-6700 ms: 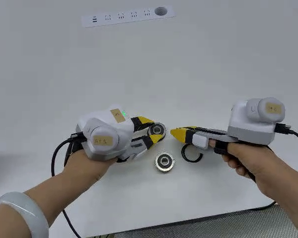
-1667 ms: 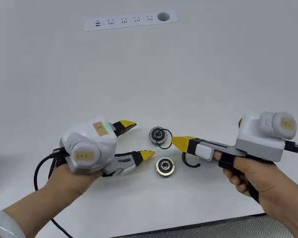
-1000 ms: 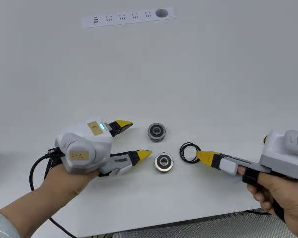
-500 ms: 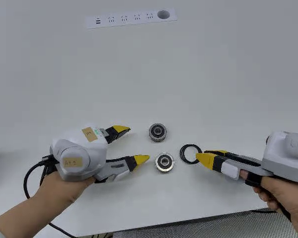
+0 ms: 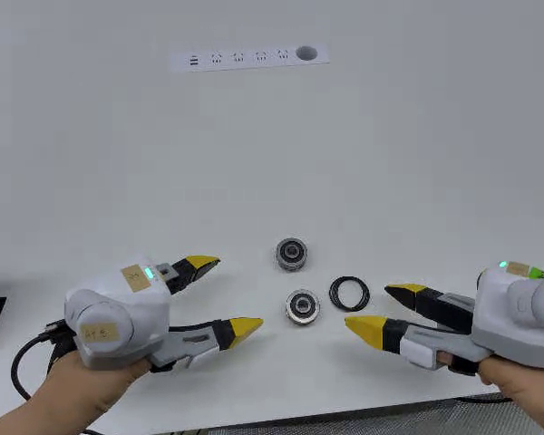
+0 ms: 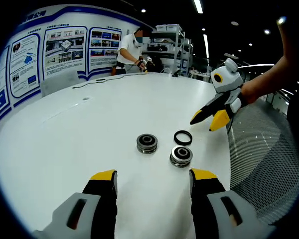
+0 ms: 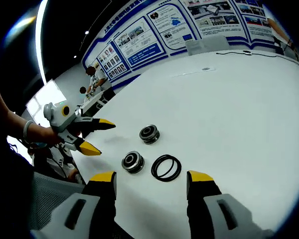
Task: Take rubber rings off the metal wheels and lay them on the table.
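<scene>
**A:** Where are the rings (image 5: 332,293)?

**B:** Flat on the white table (image 5: 344,163), just right of the near wheel (image 5: 301,306) and not touching it. The far wheel (image 5: 291,254) sits close behind. In the right gripper view they read as two thin black loops, overlapped.

**A:** And the claws?

**B:** The left gripper (image 5: 225,294) has its jaws spread wide with nothing in them, left of both wheels. The right gripper (image 5: 381,308) is also wide and empty, its yellow tips near the rings but clear of them.

**A:** How would a ring handle?

**B:** Light, soft and stretchy, I'd say, and grippy rather than slick. The band is thin and hugs the table, so I'd pinch one side of the loop. It should droop once lifted.

**A:** The wheels?

**B:** Small metal discs lying flat, with a bright rim and a dark hub. I'd guess they are hard, smooth and heavy for their size, and would roll if stood on edge. Clamp across the rim, not the face.

**A:** Any rubber left on them?

**B:** Cannot tell. The far wheel's rim looks darker than the near one's, but it is too small to judge
</scene>
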A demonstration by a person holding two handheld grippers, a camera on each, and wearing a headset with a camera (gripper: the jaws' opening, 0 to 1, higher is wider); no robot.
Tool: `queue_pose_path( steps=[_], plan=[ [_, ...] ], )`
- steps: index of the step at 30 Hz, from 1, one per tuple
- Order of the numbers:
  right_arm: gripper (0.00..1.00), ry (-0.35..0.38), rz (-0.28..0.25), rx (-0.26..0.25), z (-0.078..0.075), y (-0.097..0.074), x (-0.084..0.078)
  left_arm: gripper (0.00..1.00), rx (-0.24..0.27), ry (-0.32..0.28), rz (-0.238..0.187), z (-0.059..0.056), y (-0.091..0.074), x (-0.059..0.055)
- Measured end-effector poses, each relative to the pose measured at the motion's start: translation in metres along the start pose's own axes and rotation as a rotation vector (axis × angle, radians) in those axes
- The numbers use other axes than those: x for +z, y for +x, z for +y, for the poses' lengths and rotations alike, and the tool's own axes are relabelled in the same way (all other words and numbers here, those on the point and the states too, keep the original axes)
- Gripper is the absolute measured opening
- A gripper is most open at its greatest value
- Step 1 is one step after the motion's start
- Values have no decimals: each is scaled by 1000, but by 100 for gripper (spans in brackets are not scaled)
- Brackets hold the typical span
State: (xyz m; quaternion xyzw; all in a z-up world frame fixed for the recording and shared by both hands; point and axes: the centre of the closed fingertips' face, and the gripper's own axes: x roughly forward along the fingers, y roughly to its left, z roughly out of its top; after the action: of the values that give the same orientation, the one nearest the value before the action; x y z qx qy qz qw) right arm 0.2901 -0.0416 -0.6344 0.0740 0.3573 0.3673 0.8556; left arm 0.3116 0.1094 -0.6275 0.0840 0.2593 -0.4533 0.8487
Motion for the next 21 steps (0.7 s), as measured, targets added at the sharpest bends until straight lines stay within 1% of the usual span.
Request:
queue_pose_path(
  steps=[2,6,7,10,12,13,16,18,21],
  plan=[
    [63,-22,12,0,3,-2,-3,63,9,-11,-4,-1,-5,-1],
    [67,-61,37,-4,6,-6,-11,67,14,-20,-6,-5,-14,-3],
    [68,-82,46,-15,5,-7,-13,67,16,-19,-4,-6,-17,-5],
    [74,-129,52,-31,5,-11,-16,67,19,-24,-5,-9,-24,-8],
    [77,-167,45,-49,4,-13,-15,67,18,-26,-7,-12,-28,-10],
    [80,-175,48,-52,5,-14,-16,67,18,-30,-9,-13,-29,-10],
    [84,-213,44,-62,6,-16,-16,70,17,-33,-20,-17,-35,-9],
    [87,-233,52,-64,6,-16,-18,73,14,-37,-32,-18,-38,-9],
    [90,-260,63,-67,7,-17,-21,77,17,-33,-30,-20,-41,-10]
  ],
)
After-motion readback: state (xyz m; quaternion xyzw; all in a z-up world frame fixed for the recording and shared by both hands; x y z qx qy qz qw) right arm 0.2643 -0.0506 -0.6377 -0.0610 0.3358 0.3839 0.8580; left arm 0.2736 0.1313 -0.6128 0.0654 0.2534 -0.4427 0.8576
